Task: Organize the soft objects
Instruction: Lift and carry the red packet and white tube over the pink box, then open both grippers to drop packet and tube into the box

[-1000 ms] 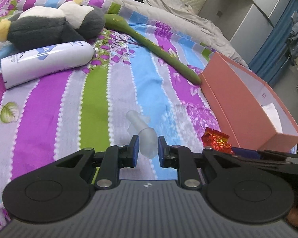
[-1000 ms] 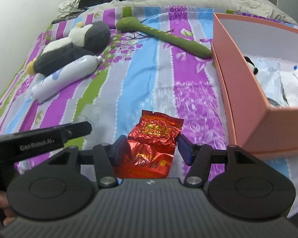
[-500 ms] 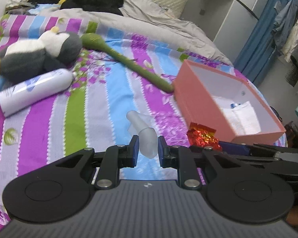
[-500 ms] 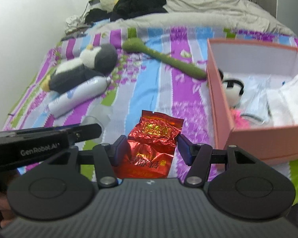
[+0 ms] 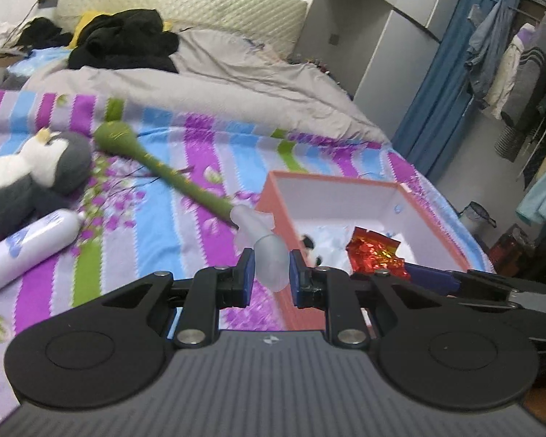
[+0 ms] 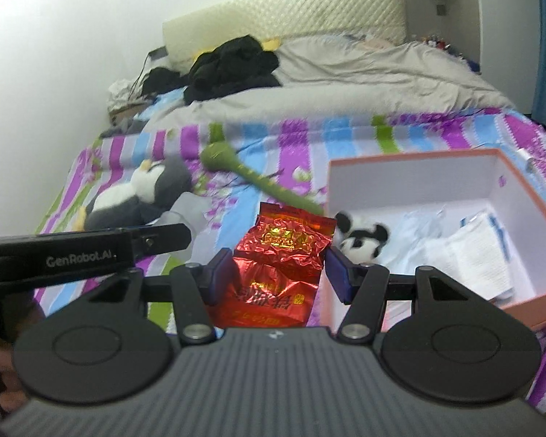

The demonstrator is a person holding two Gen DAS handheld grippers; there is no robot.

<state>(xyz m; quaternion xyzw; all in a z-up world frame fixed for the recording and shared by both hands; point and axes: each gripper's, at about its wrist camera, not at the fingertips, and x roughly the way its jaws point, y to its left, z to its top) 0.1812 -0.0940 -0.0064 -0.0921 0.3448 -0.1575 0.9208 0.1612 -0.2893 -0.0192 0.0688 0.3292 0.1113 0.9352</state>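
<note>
Carry stage, both hands loaded. My left gripper (image 5: 266, 278) is closed narrowly on a frosted, translucent soft piece (image 5: 264, 245), pads pressing its sides, held in the air just at the near corner of the pink box (image 5: 433, 225). My right gripper (image 6: 278, 273) stands about half open but clamped on a crinkled red foil packet (image 6: 282, 255), likewise held above the striped bedspread (image 6: 436, 134), beside the box's near-left corner.

Step in hand, as I judge it: transport to the box. The next move calls for bringing each gripper over the open interior, then parting the jaws so that neither piece catches the rim.

The right wrist view shows the box contents: a small panda plush (image 6: 360, 236) and white folded packets (image 6: 469, 247); the left view shows only a sliver of these. The left view shows the white tube (image 5: 25, 251), hidden from the right. Both show the penguin plush (image 5: 32, 185) and green long-handled toy (image 5: 163, 171), still outside the box.
</note>
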